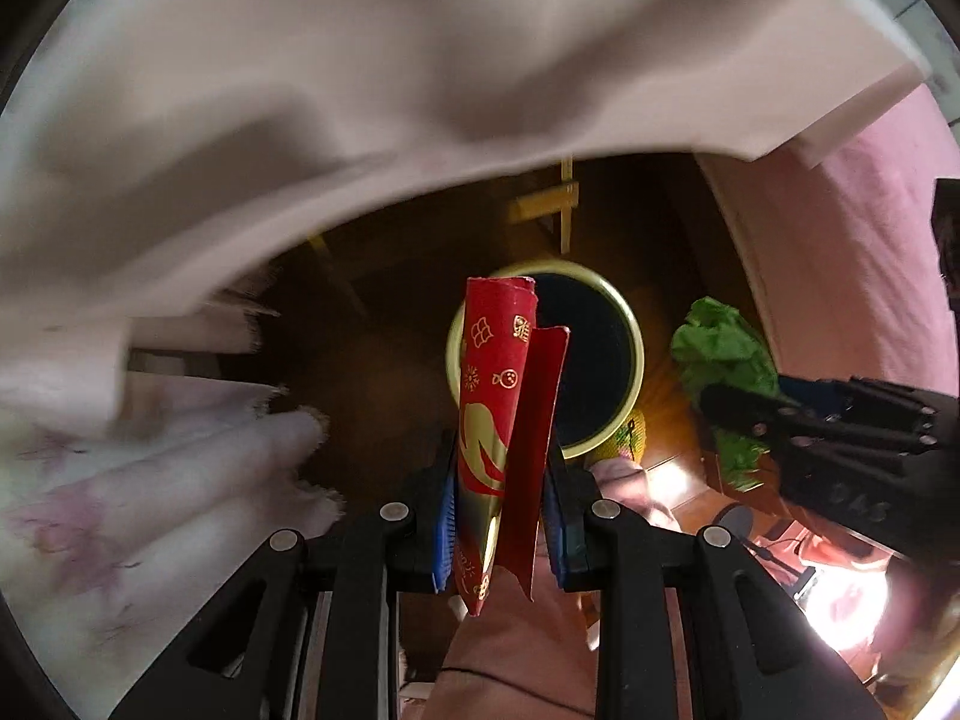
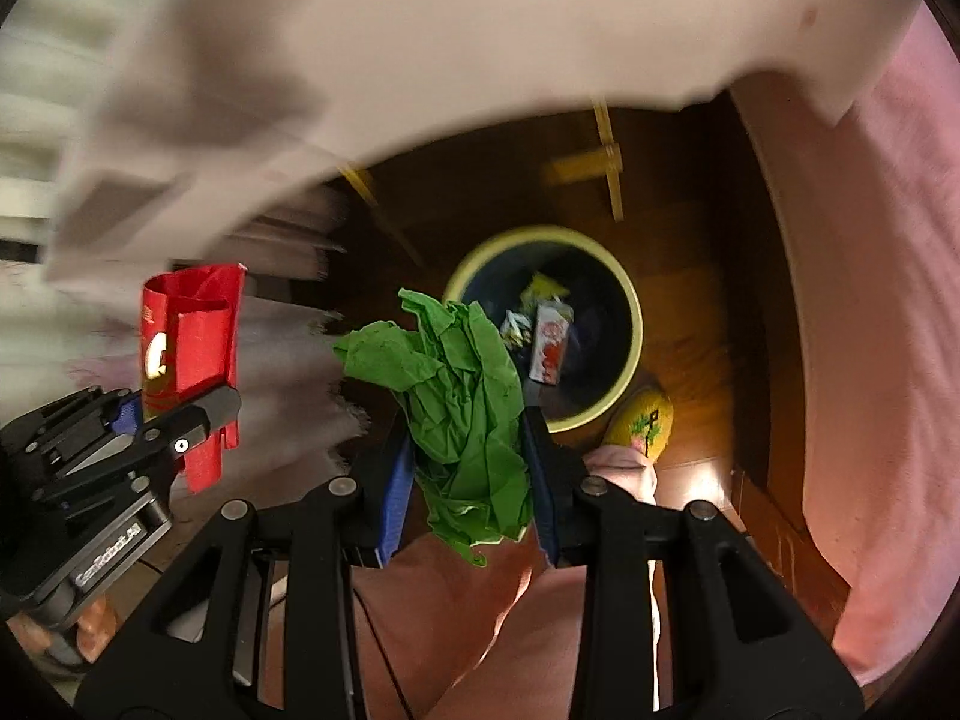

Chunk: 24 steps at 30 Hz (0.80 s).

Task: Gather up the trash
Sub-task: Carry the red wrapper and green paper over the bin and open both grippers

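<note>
Both loads hang above the bin (image 2: 630, 324), its yellow-green rim round and its dark mouth facing up from the wooden floor (image 2: 690, 240).

Left gripper (image 1: 499, 504): clamped on the red wrapper (image 1: 498, 396), long axis running straight out along the fingers, far tip over the bin's near-left rim.

Right gripper (image 2: 471, 468): clamped on the crumpled green paper (image 2: 462, 396), bunched, no clear axis, overlapping the bin's near-left edge; judged the nearer of the two to the mouth.

Already inside the bin: a small carton (image 2: 549, 354) and scraps.

Beyond the bin, white cloth (image 2: 420, 60) overhanging; right of it, pink fabric (image 2: 870, 300); just nearer, a yellow slipper (image 2: 645, 420). Probably only a short forward carry left before release, with open room straight above the mouth.
</note>
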### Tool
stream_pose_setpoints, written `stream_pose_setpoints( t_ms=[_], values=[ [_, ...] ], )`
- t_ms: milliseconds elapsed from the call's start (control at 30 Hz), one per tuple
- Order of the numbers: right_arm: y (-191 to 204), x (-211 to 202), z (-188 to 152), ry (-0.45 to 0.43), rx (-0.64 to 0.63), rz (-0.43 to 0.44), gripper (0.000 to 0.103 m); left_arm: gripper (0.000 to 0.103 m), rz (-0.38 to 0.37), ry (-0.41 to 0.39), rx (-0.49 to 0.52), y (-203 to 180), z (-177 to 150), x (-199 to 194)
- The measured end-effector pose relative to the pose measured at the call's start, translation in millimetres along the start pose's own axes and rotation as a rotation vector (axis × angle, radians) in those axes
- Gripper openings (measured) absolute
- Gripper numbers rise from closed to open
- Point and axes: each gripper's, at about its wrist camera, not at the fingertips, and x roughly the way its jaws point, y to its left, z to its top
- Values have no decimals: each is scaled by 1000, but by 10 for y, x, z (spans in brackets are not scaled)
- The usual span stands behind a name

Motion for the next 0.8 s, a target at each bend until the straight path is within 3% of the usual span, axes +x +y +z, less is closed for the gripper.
stream_pose_setpoints(
  t_ms=[333,433,567,700,800],
  values=[
    [-785,1492,111,101,117,-24,32,26,-26,75,-6,-239,212,1449],
    [-915,1755,145,100,143,-16,36,39,-10,74,41,-395,261,1730],
    [-1095,1980,149,101,200,9,54,55,-7,83,67,-476,308,1956],
    [-1175,2008,163,92,229,17,57,79,-3,86,40,-402,373,1909],
    [-1163,1940,171,79,225,19,57,84,17,61,22,-328,404,1799]
  ],
)
